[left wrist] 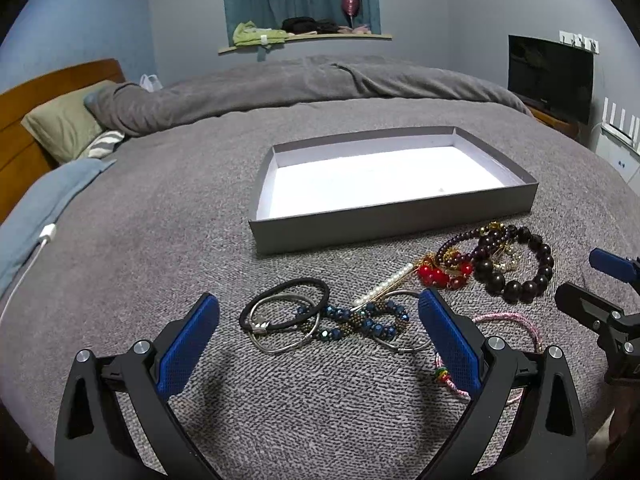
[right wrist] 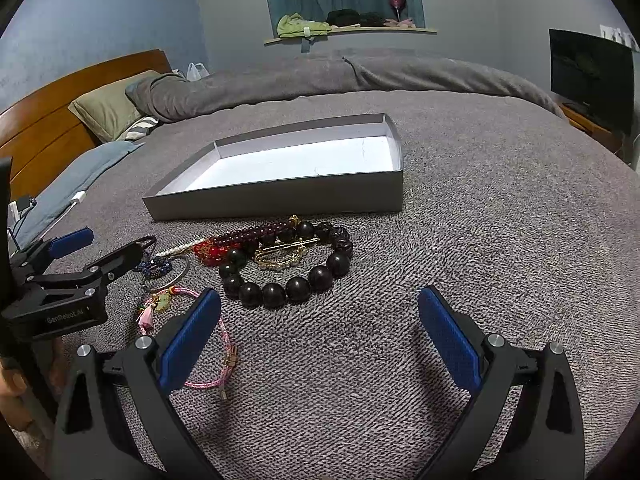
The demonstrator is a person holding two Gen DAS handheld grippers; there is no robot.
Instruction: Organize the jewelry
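Note:
A shallow grey box point(left wrist: 394, 220) point(right wrist: 280, 197) with a white inside lies empty on the bed. In front of it sits a heap of jewelry: a big dark bead bracelet point(left wrist: 516, 280) point(right wrist: 288, 288), red beads point(left wrist: 436, 274) point(right wrist: 210, 251), a black hair tie point(left wrist: 286, 300), a blue bead strand point(left wrist: 360, 322), a pearl clip point(left wrist: 384, 284), a pink cord bracelet point(left wrist: 516, 322) point(right wrist: 208, 344). My left gripper point(left wrist: 320, 316) point(right wrist: 104, 248) hovers open just short of the hair tie and blue beads. My right gripper point(right wrist: 320, 312) point(left wrist: 588, 280) is open over bare blanket, right of the pink cord.
A grey blanket point(left wrist: 160, 240) covers the bed; a rolled duvet point(left wrist: 320, 84) and pillow point(left wrist: 64, 124) lie beyond the box. A white charging cable point(left wrist: 28, 264) trails at the left. A dark TV point(left wrist: 550, 76) stands at the right wall. A hand point(right wrist: 12, 384) holds the left gripper.

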